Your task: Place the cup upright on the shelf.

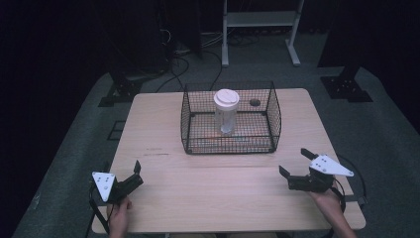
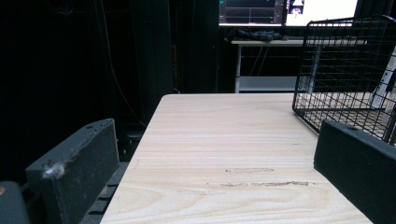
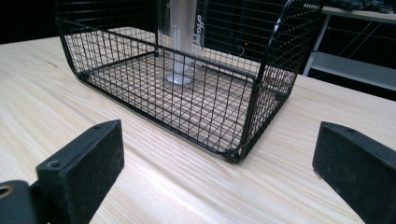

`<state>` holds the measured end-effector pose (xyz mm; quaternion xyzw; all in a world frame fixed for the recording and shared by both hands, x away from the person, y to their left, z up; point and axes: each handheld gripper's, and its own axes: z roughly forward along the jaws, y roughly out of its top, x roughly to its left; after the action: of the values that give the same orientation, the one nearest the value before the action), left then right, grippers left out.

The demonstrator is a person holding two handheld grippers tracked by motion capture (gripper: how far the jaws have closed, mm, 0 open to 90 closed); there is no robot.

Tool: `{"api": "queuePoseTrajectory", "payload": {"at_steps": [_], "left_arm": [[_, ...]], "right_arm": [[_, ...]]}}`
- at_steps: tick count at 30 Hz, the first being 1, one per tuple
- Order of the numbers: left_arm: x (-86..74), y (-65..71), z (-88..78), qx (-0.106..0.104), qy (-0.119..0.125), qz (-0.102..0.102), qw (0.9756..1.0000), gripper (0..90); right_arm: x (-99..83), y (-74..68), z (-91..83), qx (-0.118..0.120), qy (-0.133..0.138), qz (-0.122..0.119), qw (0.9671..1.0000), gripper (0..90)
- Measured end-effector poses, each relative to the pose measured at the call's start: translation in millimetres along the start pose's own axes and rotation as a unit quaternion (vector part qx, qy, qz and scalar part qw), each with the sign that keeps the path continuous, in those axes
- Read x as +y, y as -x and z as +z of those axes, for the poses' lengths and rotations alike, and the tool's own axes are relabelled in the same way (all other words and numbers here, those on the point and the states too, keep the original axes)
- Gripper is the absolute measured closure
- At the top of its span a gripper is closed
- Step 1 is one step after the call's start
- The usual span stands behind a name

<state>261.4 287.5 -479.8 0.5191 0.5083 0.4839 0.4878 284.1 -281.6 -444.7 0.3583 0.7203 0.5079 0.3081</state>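
Both of my hand-held grippers are hovering at the near edge of the pale wooden table (image 1: pixel 163 198), on the person's side of the black wire mesh basket (image 1: pixel 188 124). I am holding the left gripper (image 1: pixel 130 174) near the table's front left corner, well apart from the basket, its two black jaws spread wide with nothing between them. I am holding the right gripper (image 1: pixel 296 162) near the front right corner, closer to the basket, its jaws likewise spread wide and gripping nothing. Inside the basket, a clear plastic cup with a white lid (image 1: pixel 226 110) is standing upright near the middle of the basket floor. Behind the basket, a small dark round mark (image 1: pixel 255 102) is sitting on the tabletop.
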Motion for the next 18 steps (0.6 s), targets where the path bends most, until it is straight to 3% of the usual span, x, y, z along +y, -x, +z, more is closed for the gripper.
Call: {"api": "queuePoseTrajectory", "payload": {"at_steps": [14,18], "left_arm": [[0.1,-0.2,-0.2,0.001,0.0,-0.001,1.0,0.0],[0.0,-0.3,0.2,0.003,0.0,-0.001,1.0,0.0]], "right_arm": [[-8.5,-12.4,-10.7,-0.009,0.005,-0.009,0.9999,1.6],[-15.7,-20.7,-17.2,-0.017,0.018,0.003,0.9997,1.6]]}}
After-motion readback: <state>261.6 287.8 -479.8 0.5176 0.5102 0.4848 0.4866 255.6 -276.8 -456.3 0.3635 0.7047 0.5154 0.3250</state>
